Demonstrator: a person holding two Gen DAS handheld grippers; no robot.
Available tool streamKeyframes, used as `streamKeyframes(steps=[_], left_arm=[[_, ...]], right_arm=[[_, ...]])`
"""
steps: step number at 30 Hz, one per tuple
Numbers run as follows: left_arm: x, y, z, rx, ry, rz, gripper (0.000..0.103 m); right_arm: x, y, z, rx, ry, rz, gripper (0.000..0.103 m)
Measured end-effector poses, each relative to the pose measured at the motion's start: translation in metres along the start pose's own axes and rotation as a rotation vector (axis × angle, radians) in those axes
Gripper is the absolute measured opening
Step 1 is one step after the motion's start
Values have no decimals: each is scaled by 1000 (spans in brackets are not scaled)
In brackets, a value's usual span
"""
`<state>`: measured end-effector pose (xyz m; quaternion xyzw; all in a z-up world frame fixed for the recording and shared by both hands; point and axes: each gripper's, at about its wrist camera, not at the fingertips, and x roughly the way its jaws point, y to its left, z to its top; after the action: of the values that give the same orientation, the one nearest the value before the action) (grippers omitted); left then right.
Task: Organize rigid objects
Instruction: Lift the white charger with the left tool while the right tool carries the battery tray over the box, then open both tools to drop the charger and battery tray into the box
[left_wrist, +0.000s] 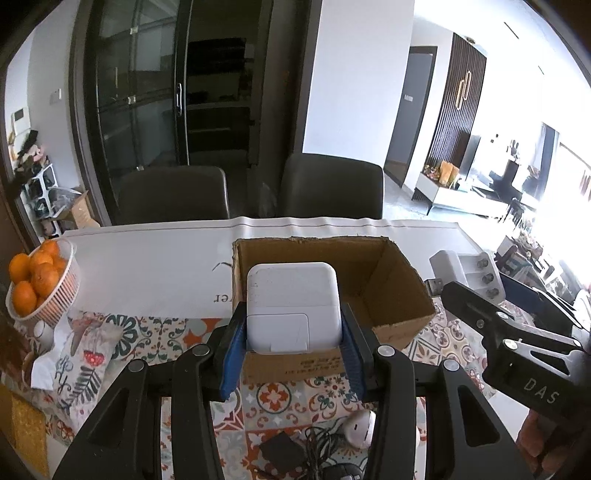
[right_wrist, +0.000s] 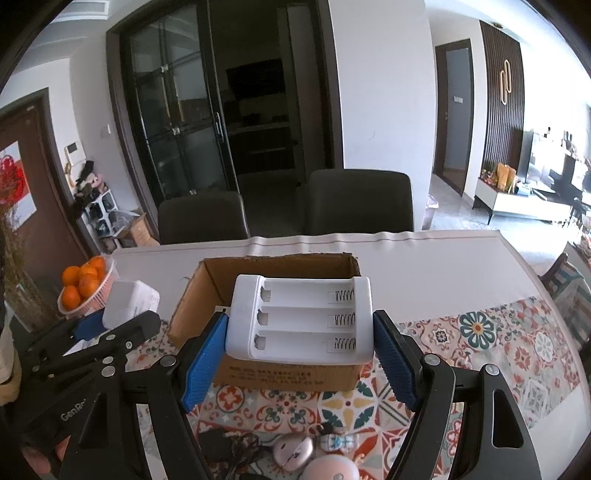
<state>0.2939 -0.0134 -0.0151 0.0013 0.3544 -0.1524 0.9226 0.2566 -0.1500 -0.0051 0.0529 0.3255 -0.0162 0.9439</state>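
My left gripper (left_wrist: 293, 334) is shut on a white square power adapter (left_wrist: 291, 306) and holds it over the near edge of an open cardboard box (left_wrist: 388, 295). My right gripper (right_wrist: 299, 339) is shut on a white battery charger (right_wrist: 301, 319) with three empty slots, held above the near side of the same box (right_wrist: 199, 306). The right gripper with the charger (left_wrist: 469, 271) shows at the right of the left wrist view. The left gripper with the adapter (right_wrist: 129, 302) shows at the left of the right wrist view.
A basket of oranges (left_wrist: 40, 284) stands at the table's left. A dark adapter with cable (left_wrist: 284, 450), a pink mouse (right_wrist: 293, 452), a small figure keychain (right_wrist: 340, 441) and a round pink item (right_wrist: 330, 469) lie on the patterned cloth near me. Two dark chairs (left_wrist: 332, 188) stand behind the table.
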Motion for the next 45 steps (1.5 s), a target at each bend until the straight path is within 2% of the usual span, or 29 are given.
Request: streamKeyframes(steps=[6, 15, 21, 25, 26, 29, 32, 45], left_arm=[[27, -1, 17, 9, 56, -10, 45], [73, 6, 31, -12, 154, -13, 45], [91, 8, 35, -2, 201, -8, 45], [103, 8, 39, -10, 257, -37, 46], [104, 8, 40, -13, 260, -36, 49], [102, 7, 42, -13, 244, -16, 61], [95, 4, 44, 1, 222, -3, 62], [46, -2, 35, 13, 108, 47, 66]], right_arm=[[32, -7, 17, -1, 79, 14, 77], [70, -13, 31, -24, 145, 0, 76], [93, -20, 34, 8, 186, -3, 76], [106, -23, 37, 28, 218, 17, 77], [109, -24, 38, 34, 230, 26, 78], [115, -29, 37, 61, 251, 28, 79], [114, -31, 34, 73, 256, 22, 79], [63, -30, 33, 60, 116, -40, 79]])
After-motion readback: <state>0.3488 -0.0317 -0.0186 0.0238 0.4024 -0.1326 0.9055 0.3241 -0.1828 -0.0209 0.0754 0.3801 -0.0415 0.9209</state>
